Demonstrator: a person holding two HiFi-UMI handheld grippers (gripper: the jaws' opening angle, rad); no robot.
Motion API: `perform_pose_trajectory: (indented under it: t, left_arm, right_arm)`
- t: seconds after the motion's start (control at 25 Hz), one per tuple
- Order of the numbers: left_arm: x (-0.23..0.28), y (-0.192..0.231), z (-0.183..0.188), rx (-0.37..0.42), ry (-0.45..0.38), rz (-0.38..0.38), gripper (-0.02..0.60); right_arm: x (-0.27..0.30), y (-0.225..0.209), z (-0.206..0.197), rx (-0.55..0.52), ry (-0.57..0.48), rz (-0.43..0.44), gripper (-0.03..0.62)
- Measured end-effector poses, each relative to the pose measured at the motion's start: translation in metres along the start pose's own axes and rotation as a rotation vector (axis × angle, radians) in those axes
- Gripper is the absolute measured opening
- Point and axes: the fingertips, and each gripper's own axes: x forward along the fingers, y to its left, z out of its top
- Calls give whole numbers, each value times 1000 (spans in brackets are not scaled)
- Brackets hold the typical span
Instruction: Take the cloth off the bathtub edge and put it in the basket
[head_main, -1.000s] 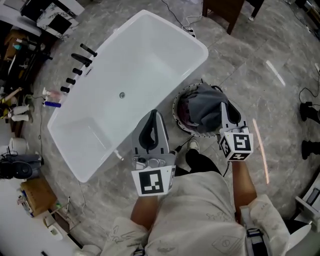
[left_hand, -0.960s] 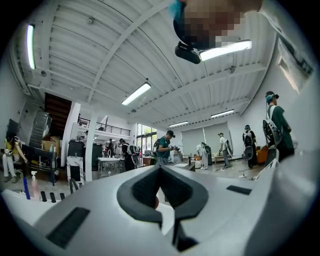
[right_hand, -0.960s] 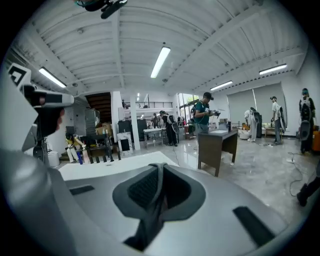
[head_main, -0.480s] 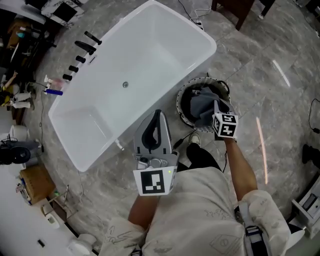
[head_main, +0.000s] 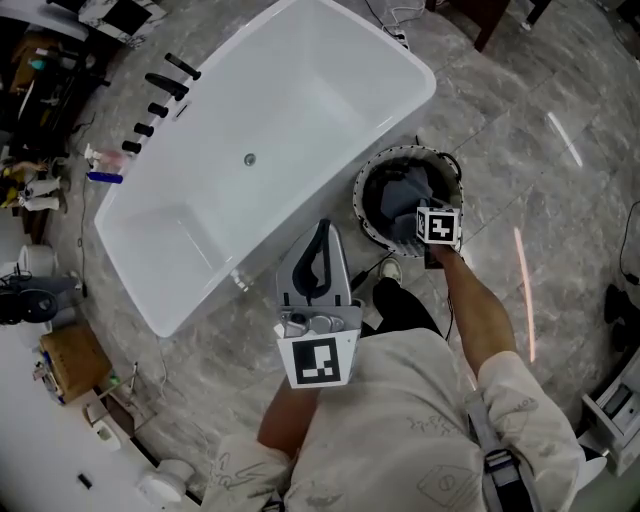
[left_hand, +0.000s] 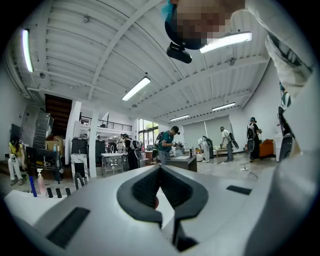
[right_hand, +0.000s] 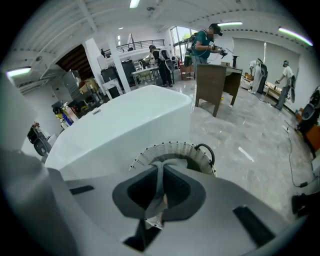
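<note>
The grey cloth (head_main: 400, 197) hangs down into the round white basket (head_main: 362, 205) beside the white bathtub (head_main: 260, 150). My right gripper (head_main: 428, 232) is low over the basket's near side, shut on the cloth. In the right gripper view a fold of the cloth (right_hand: 159, 187) runs pinched between the jaws toward the basket (right_hand: 165, 149). My left gripper (head_main: 314, 272) is held up by my chest, near the tub's near rim, shut with nothing in it; in its own view the left gripper (left_hand: 160, 187) points level across the room.
Black tap fittings (head_main: 160, 95) line the tub's far-left rim. Bottles and clutter (head_main: 40, 190) sit on the floor at the left. A cable (head_main: 395, 38) lies past the tub's far end. A dark wooden cabinet (right_hand: 214, 85) stands beyond the tub.
My right gripper has gone down and forward with the cloth, from above the basket's near edge to inside its opening. The bulk of the cloth now lies in the basket. The left gripper has barely moved.
</note>
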Motion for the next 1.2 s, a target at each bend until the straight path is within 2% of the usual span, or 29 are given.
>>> perform_pose_trajectory:
  t: [0.16,0.36,0.4,0.48,0.52,0.88,1.04,1.2]
  left_arm:
    - [1,3,-5,-13,9,8,-5]
    - [-1,7,-2,-12,10,8,-5]
    - [-1,8,-2,-14,9,9,-5]
    - [0,8,-2,-18,6,10,-5]
    - [0,8,-3,-20,5,9,-5]
    - [-8,20,0,-22,-1,22,-5]
    - [-18,38,2,-34,-13,54,-5]
    - [-32,59,5,-41,-26,91,-5]
  right_arm:
    - [-4,-4,-2,30,35,-29,3]
    - [-5,-8,-4,79,30,-49,5]
    - [-4,-8,-5,82,27,-45,45]
    - [-1,-2,-8,83,26,-8,219]
    - [-1,0,-10,79,28,6,229]
    - [-8,11,-29,65,40,21,233]
    - [-11,34,-35,6,27,75,225]
    - [-21,66,-36,-2,-2,132,224]
